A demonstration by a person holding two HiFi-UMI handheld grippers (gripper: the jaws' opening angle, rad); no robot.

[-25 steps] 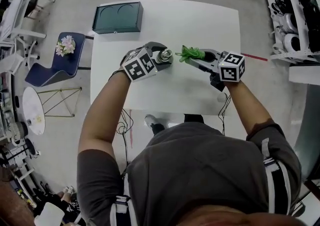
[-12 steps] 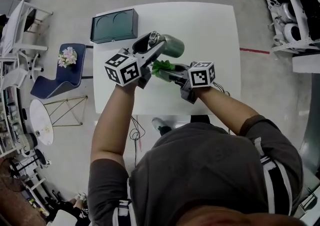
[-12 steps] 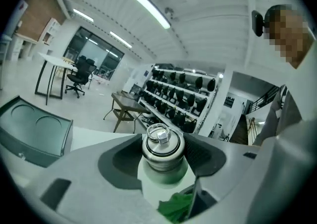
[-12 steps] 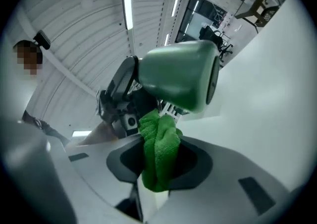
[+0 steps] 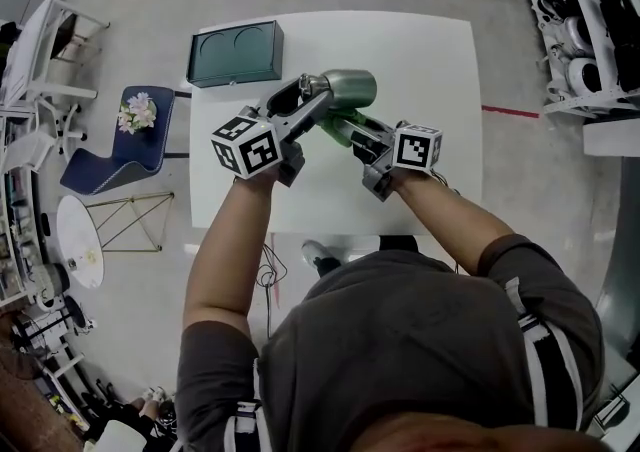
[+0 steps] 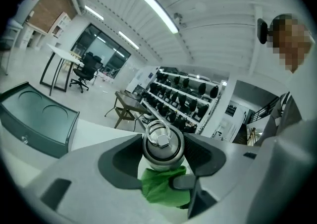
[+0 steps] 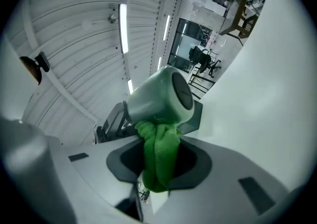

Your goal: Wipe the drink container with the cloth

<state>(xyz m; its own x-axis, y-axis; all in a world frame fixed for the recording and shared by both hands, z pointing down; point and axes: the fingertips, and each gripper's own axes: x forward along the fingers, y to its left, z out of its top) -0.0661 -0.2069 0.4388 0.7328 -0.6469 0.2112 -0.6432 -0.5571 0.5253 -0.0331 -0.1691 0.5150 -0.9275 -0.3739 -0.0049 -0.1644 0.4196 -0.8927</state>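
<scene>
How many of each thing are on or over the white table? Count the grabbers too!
drink container: 1
green cloth: 1
dark green box: 1
grippers: 2, the left gripper and the right gripper
Total: 5

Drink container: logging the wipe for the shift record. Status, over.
Left gripper shut on drink container at its cap end, held off the table. Right gripper shut on cloth, cloth against container's body. Dark green case far left, clear of both.
</scene>
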